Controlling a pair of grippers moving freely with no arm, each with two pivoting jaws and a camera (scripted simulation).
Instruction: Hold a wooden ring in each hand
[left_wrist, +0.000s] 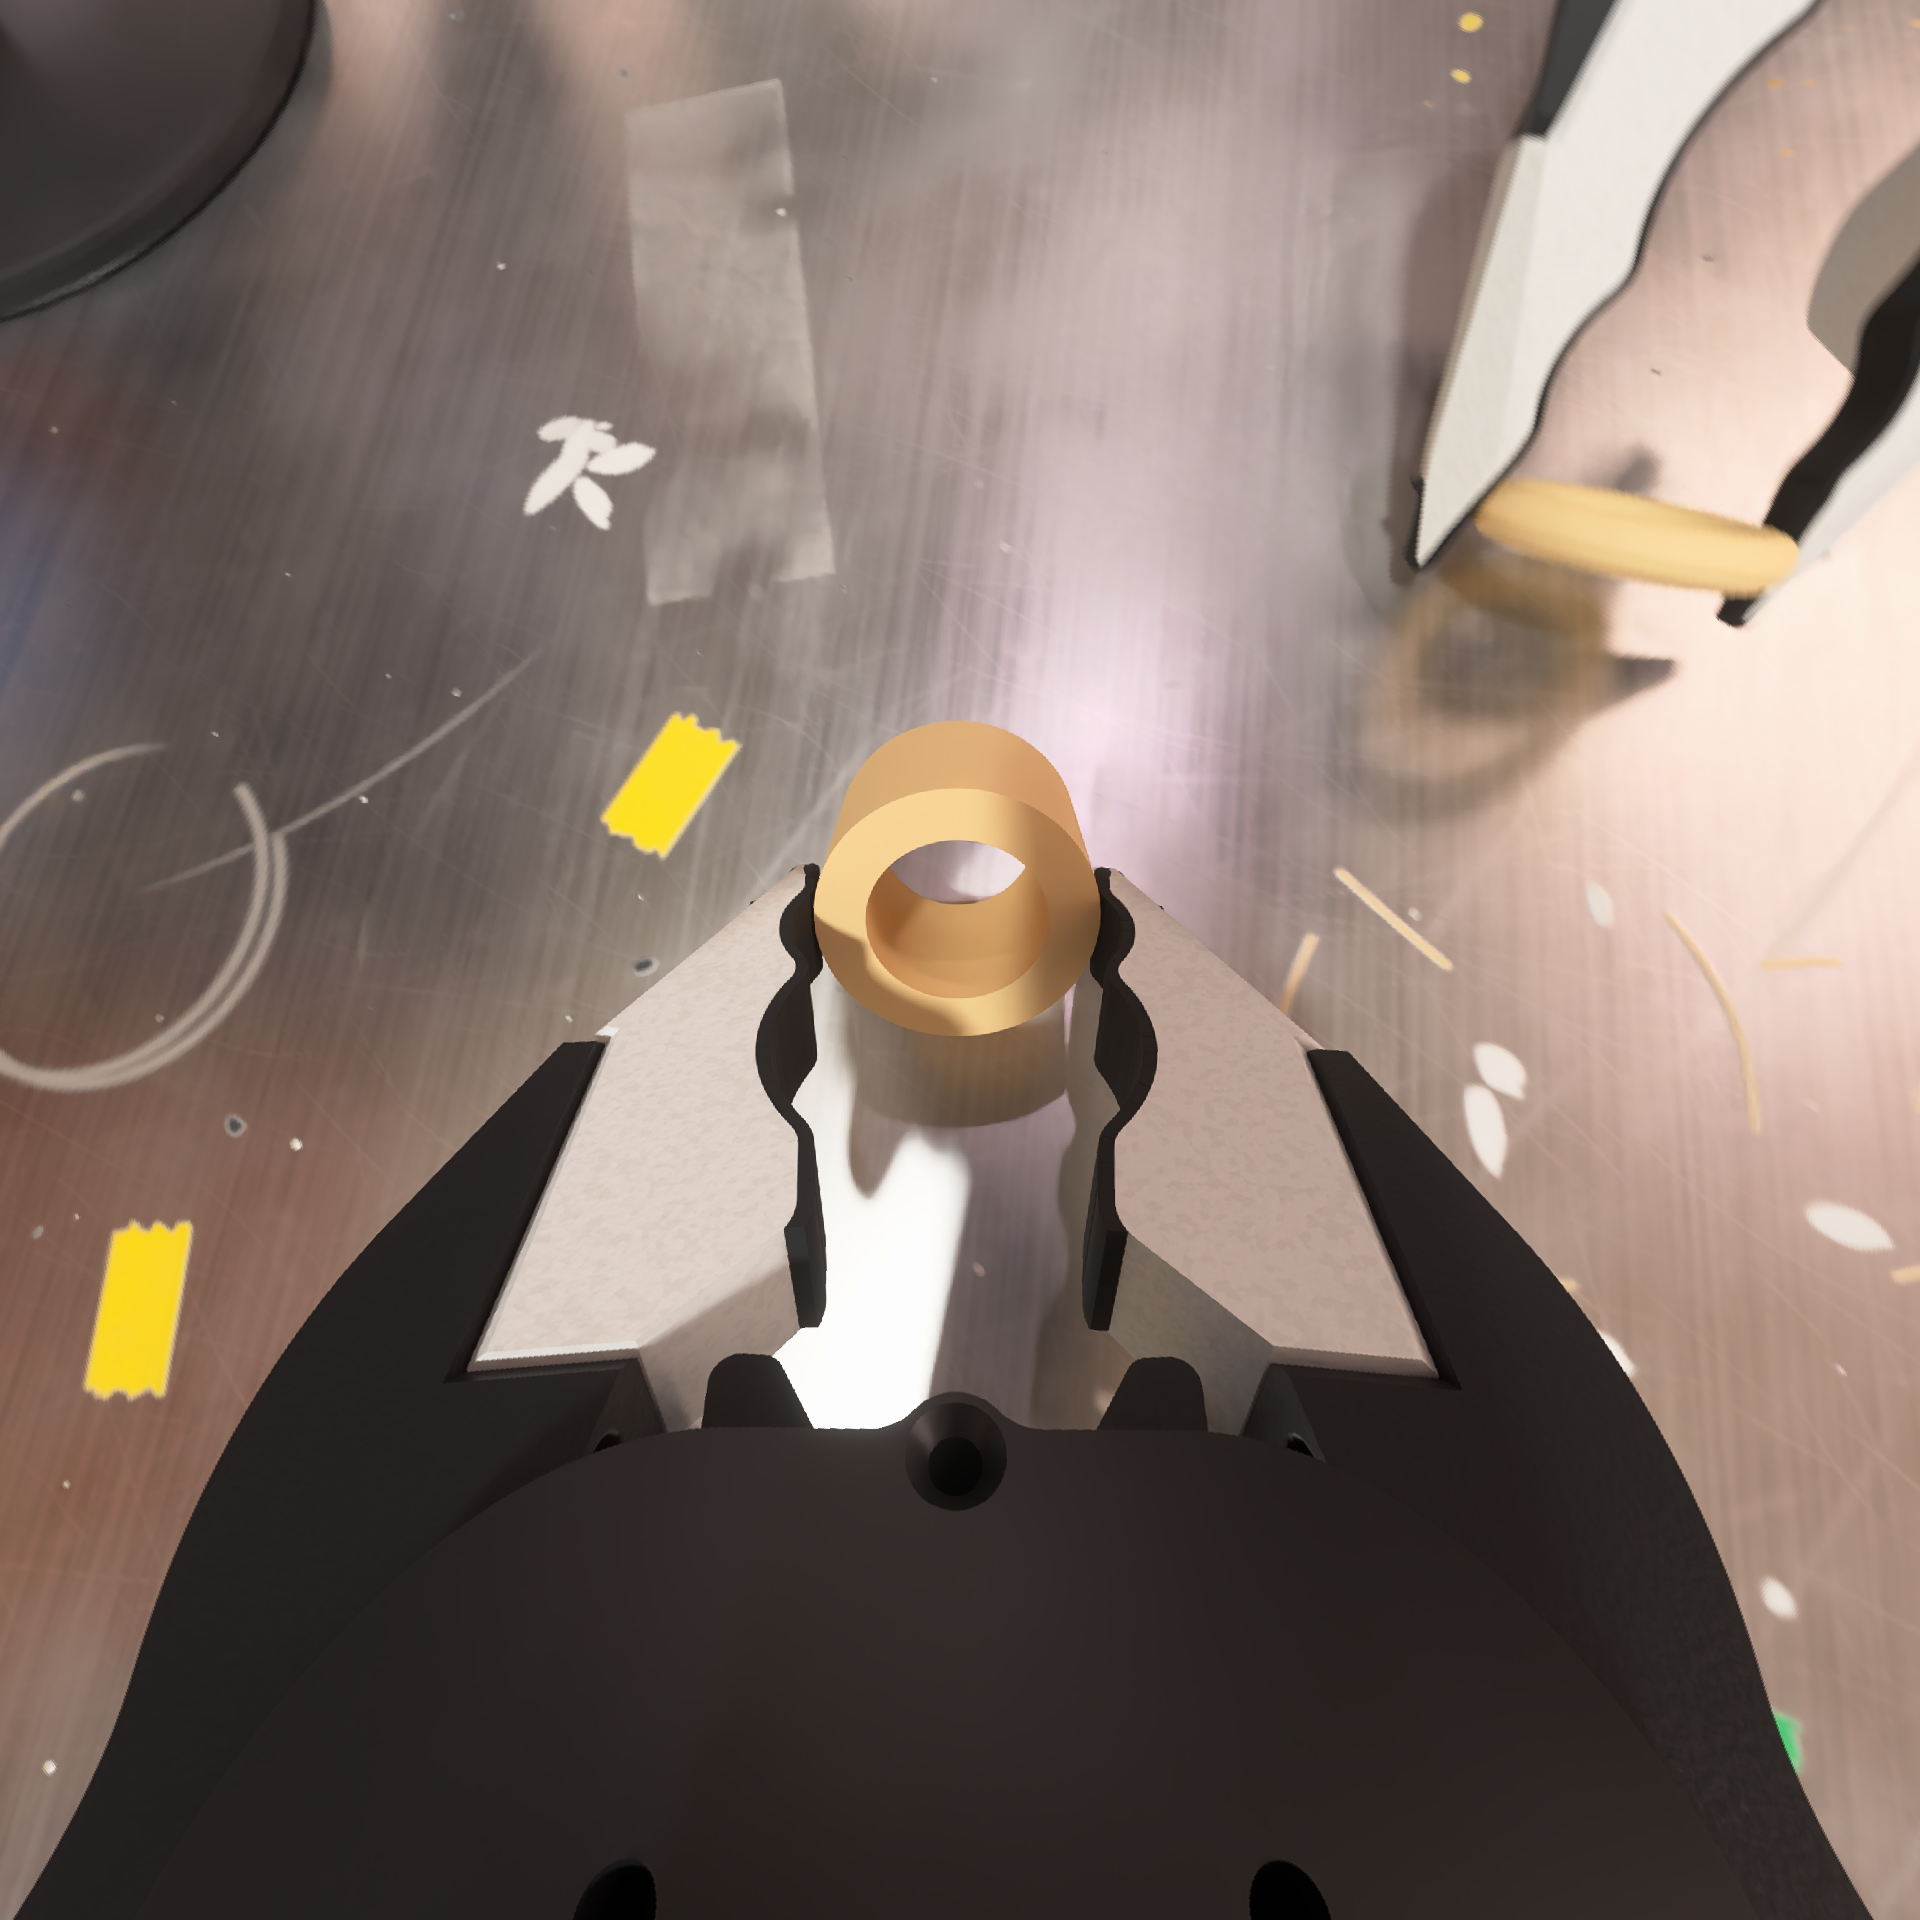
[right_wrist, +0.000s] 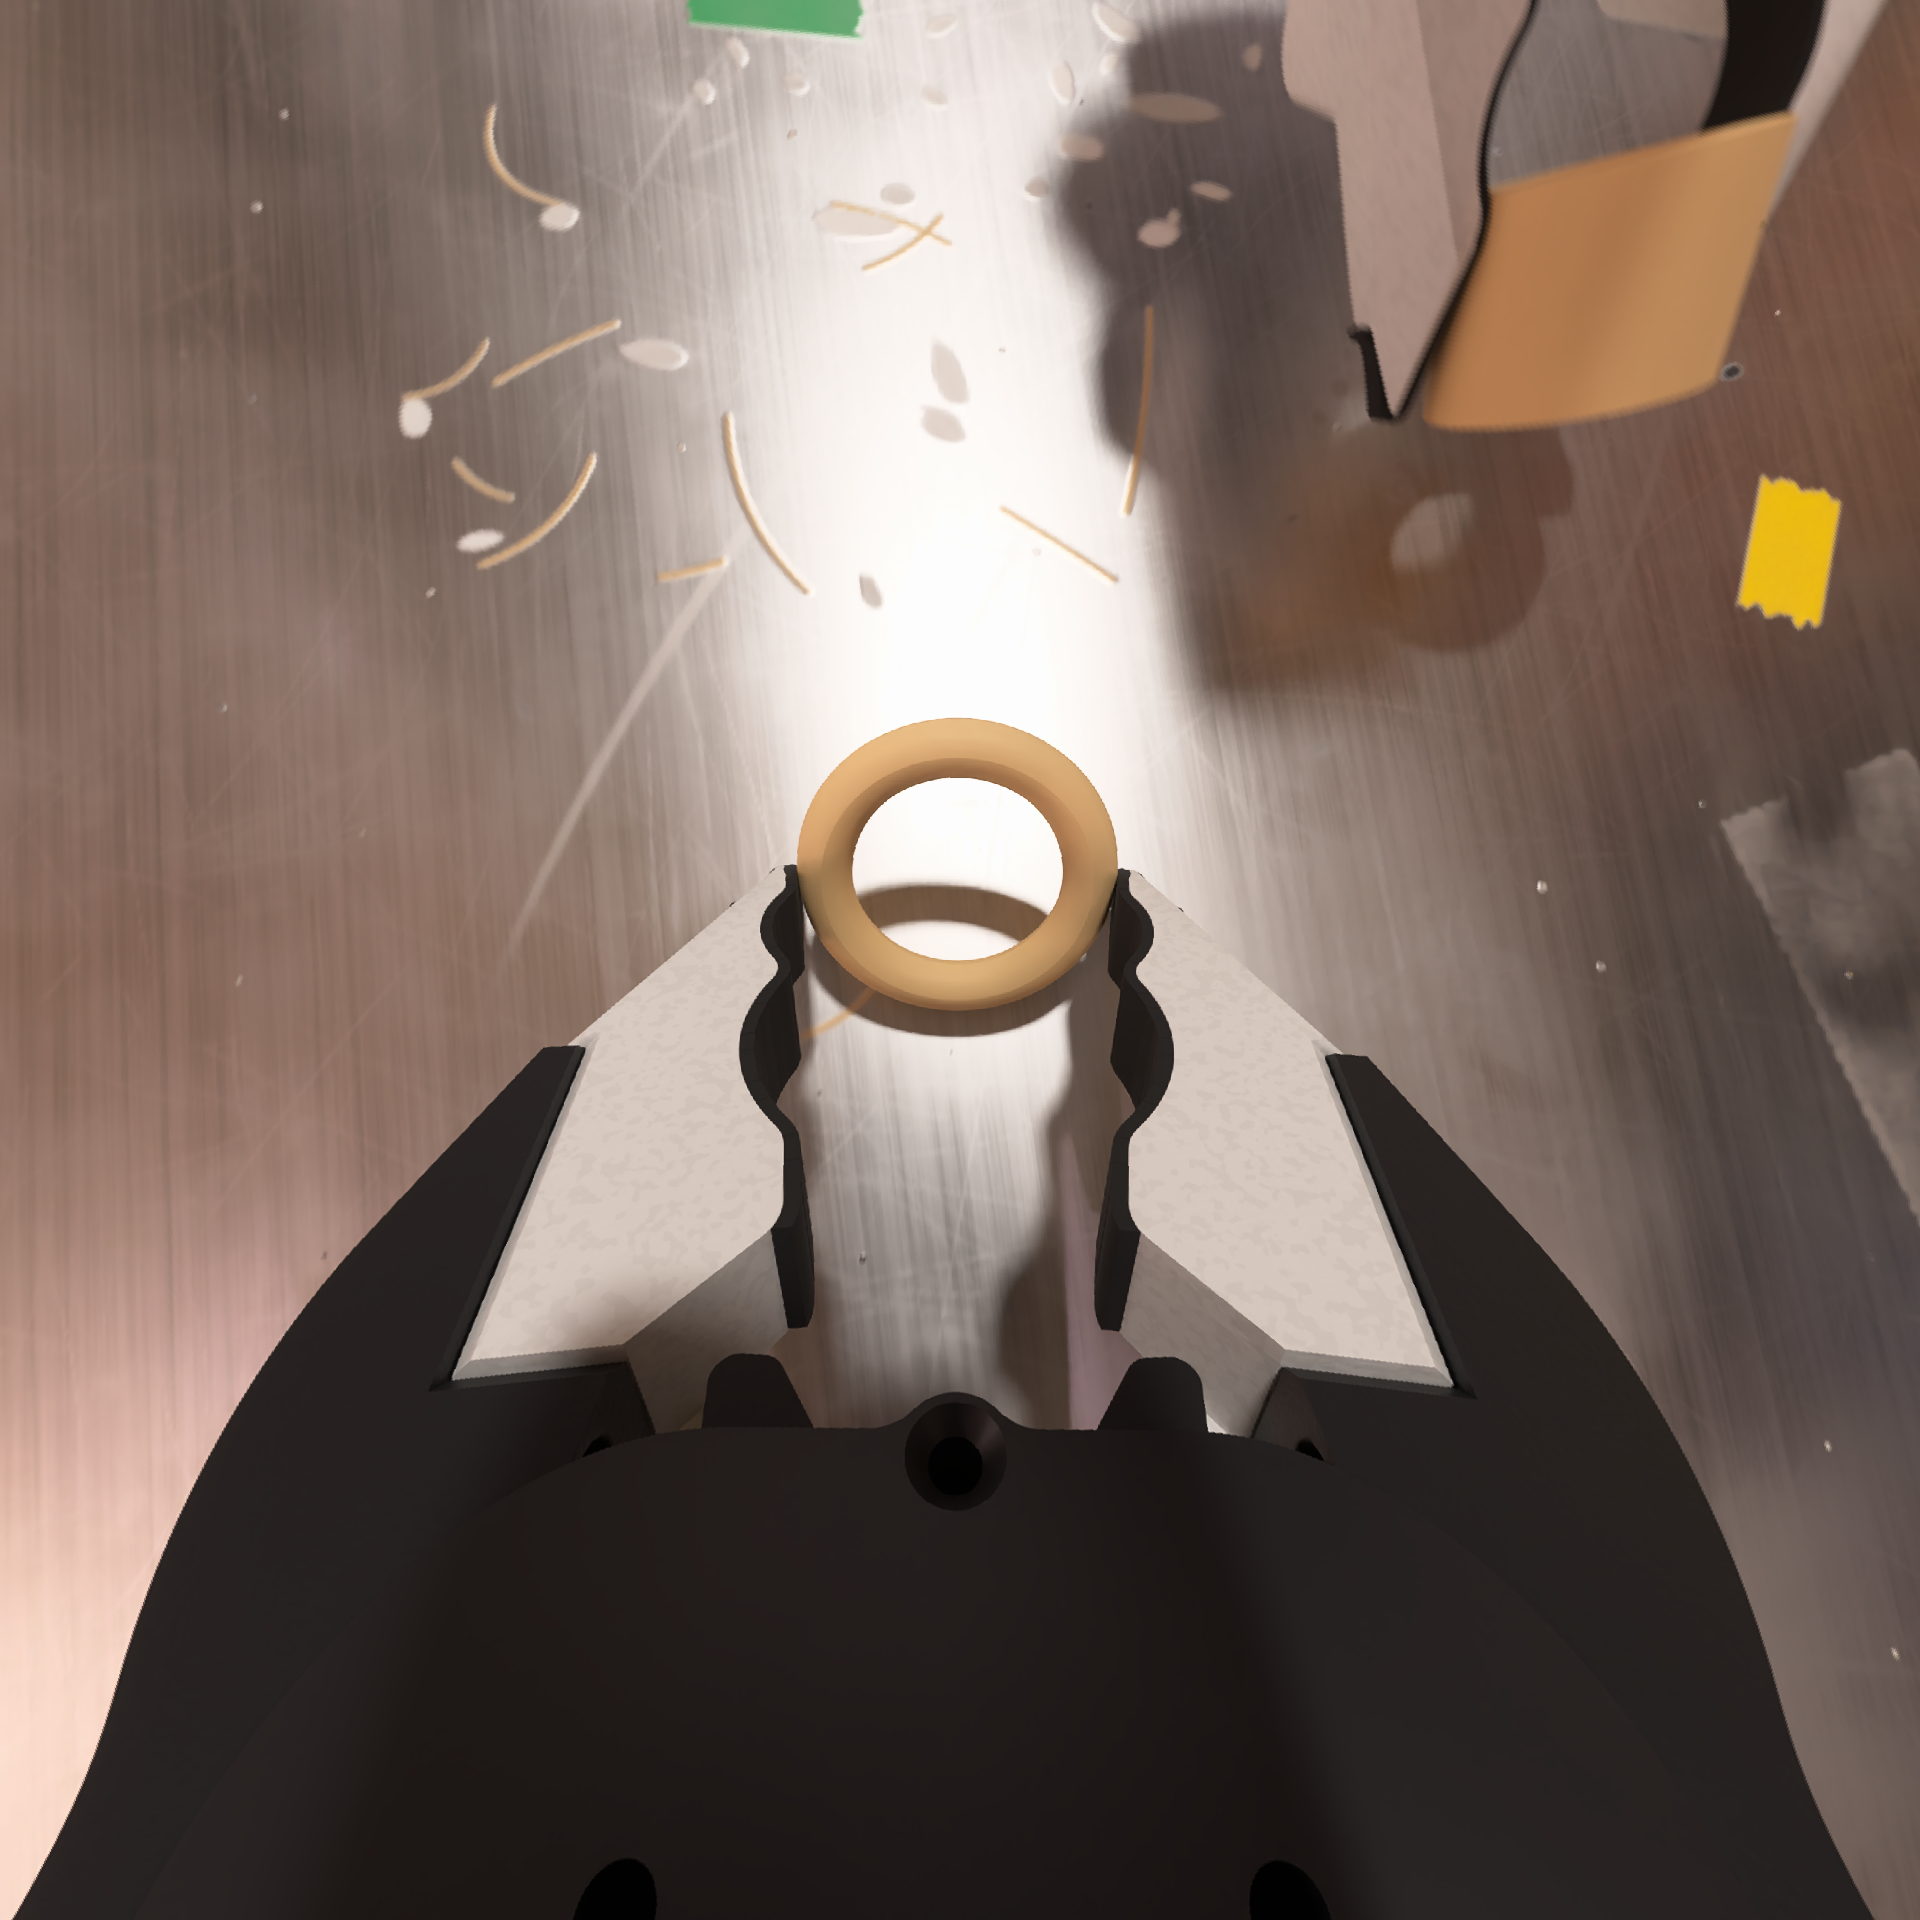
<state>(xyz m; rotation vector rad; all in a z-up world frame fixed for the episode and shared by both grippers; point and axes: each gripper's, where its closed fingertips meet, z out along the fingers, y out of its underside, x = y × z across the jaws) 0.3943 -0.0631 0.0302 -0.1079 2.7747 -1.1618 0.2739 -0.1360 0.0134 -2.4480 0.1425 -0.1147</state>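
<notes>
My left gripper is shut on a thick, tube-like wooden ring, held at the fingertips above the metal table, its hole facing the camera. My right gripper is shut on a thin wooden ring, also lifted, with its shadow on the table below. In the left wrist view the right gripper shows at the top right with the thin ring between its tips. In the right wrist view the left gripper shows at the top right with the thick ring.
The brushed metal table carries yellow tape pieces, a clear tape strip, wood shavings and flakes, and a green tape piece. A dark round base sits at the top left.
</notes>
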